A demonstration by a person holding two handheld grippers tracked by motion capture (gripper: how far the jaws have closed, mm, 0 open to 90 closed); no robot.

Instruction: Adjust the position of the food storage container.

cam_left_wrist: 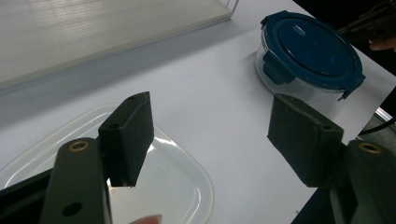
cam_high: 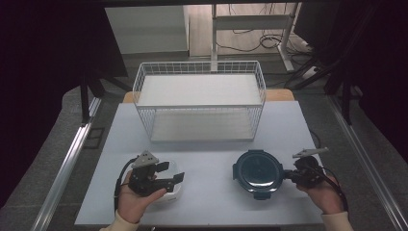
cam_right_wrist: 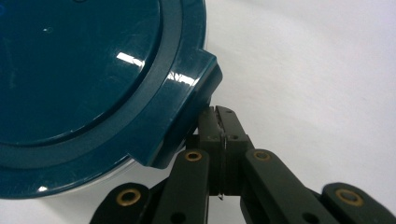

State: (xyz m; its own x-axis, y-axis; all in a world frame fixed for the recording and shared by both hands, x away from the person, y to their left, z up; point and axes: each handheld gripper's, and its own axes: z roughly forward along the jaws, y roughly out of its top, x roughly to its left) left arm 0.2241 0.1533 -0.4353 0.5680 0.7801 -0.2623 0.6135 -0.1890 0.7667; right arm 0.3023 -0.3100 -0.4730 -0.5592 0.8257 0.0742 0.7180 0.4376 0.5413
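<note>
A round glass container with a dark blue clip-on lid [cam_high: 257, 171] [cam_left_wrist: 308, 46] [cam_right_wrist: 79, 70] stands on the white table at the front right. My right gripper [cam_high: 288, 174] [cam_right_wrist: 219, 116] is shut, its tips tucked against the underside of the lid's right-hand latch tab [cam_right_wrist: 196, 84]. At the front left lies a shallow white rectangular container [cam_high: 174, 191] [cam_left_wrist: 177, 186]. My left gripper [cam_high: 171, 172] [cam_left_wrist: 210, 126] hovers over it, open, with nothing between its pads; one pad [cam_left_wrist: 130, 135] is above the container's rim.
A white wire basket shelf [cam_high: 199, 101] with two levels stands at the back middle of the table [cam_high: 207, 154]. Bare tabletop lies between the two containers and in front of the shelf. Dark floor and metal rails flank the table.
</note>
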